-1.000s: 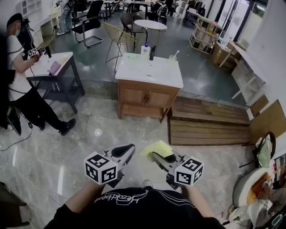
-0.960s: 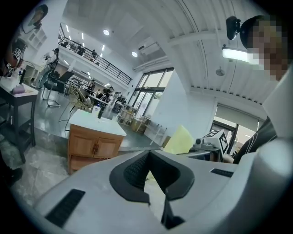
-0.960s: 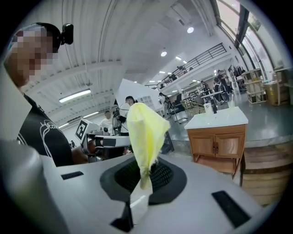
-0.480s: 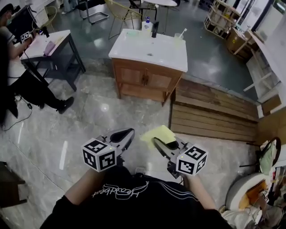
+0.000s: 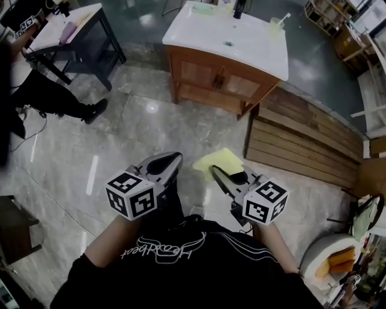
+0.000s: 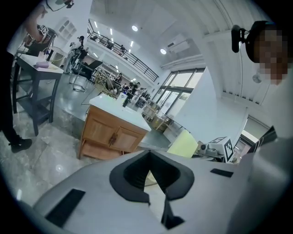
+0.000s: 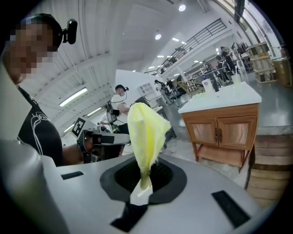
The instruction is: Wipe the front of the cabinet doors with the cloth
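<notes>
**Two grippers held low, one yellow cloth, cabinet well ahead**

The person holds two grippers side by side above the floor, each carrying one marker cube. The left gripper (image 5: 164, 164) has its jaws drawn together at the tips with nothing between them, as the left gripper view shows. The right gripper (image 5: 222, 175) is clamped on the single yellow cloth (image 5: 218, 160). In the right gripper view the cloth (image 7: 144, 130) stands up from between the pads as a bunched, folded peak.

One wooden cabinet (image 5: 222, 81) stands well apart from both grippers, farther ahead. It has two doors side by side, with a pair of handles where they meet, and an open shelf below them. Its surface is a white top (image 5: 241, 37) with a basin sunk into it. At the back edge of the top stand a dark bottle (image 5: 240, 7) and a cup (image 5: 277, 23).

The floor (image 5: 120, 139) is glossy pale marble that mirrors the ceiling lights. Just to the right of the cabinet lies a platform of wooden planks (image 5: 301, 145). To the left stands one dark-framed table (image 5: 78, 30), and a second person (image 5: 54, 99) in dark trousers stands beside it. The gripper views show a tall, bright hall with large windows, an upper railing and more furniture behind the cabinet.
</notes>
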`<state>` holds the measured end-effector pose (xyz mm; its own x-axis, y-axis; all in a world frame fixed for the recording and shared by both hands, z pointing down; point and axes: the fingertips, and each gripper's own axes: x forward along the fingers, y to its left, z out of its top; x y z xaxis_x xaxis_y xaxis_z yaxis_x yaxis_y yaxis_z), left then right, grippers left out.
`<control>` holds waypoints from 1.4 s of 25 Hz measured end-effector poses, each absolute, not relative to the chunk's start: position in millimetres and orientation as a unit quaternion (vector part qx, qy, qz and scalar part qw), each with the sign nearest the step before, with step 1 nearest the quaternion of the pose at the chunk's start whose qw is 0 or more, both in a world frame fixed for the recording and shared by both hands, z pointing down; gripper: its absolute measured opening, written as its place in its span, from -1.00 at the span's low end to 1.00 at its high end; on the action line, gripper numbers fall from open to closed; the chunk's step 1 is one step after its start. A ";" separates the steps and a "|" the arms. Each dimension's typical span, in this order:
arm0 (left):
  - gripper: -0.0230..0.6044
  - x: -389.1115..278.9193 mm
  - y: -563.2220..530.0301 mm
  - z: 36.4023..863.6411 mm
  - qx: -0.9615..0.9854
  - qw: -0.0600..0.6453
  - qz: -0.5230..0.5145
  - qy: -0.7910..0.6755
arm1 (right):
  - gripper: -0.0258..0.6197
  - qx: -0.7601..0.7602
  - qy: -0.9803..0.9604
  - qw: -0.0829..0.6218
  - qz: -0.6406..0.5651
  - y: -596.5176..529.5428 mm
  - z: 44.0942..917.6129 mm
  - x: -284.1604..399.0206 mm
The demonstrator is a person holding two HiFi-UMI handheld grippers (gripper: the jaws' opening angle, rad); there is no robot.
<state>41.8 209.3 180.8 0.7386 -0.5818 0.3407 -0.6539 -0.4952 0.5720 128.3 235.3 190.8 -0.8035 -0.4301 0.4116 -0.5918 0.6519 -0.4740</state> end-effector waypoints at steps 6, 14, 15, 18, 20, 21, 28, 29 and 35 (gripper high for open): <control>-0.91 -16.2 109.6 204.2 0.867 0.349 0.062 -0.351 | -0.80 0.307 -0.885 0.170 0.306 142.0 217.6 80.5; -0.91 -77.7 -3.7 249.3 0.883 0.348 0.102 -0.297 | -0.80 0.379 -0.853 0.211 0.290 18.2 260.3 19.1; -0.91 -81.4 -12.4 254.5 0.884 0.352 0.104 -0.289 | -0.80 0.382 -0.850 0.221 0.288 8.6 264.7 13.6; -0.91 -87.6 -35.8 269.6 0.891 0.348 0.112 -0.271 | -0.80 0.388 -0.844 0.237 0.283 -18.4 277.4 0.1; -0.91 -87.2 -49.2 279.6 0.894 0.342 0.116 -0.265 | -0.80 0.389 -0.841 0.243 0.286 -33.3 289.0 -4.5; -0.91 -86.2 -53.9 284.0 0.895 0.341 0.116 -0.263 | -0.80 0.389 -0.839 0.247 0.289 -38.3 294.6 -5.0; -0.91 -92.6 -95.5 327.9 0.885 0.344 0.108 -0.296 | -0.80 0.380 -0.839 0.268 0.284 -79.1 340.7 -0.4; -0.91 -92.2 -100.1 336.1 0.880 0.352 0.107 -0.300 | -0.80 0.381 -0.839 0.266 0.284 -87.4 348.8 0.4; -0.91 -87.5 -125.7 375.3 0.869 0.378 0.104 -0.302 | -0.80 0.391 -0.839 0.236 0.295 -139.5 390.8 -14.6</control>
<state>-87.5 -125.7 375.3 0.7959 -0.4457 0.4098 -0.6036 -0.5314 0.5944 -14.6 -139.5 390.8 -0.5822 -0.5166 0.6279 -0.7960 0.5195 -0.3107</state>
